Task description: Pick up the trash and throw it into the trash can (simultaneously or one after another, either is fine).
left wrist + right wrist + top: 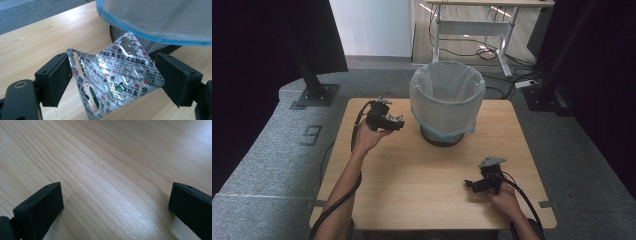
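While the left gripper hovers over the far left part of the wooden table, its jaws pinch a bent silver blister pack by two opposite edges, the foil printed with red and black characters and some pockets torn. Just beyond it stands the mesh waste bin, lined with a pale bag edged in blue. Well apart, near the front right, the right gripper sits low over bare wood, jaws spread wide and holding nothing.

The bin stands upper centre on the counter; left claw just left of it (blister pack between its jaws), right claw lower right.
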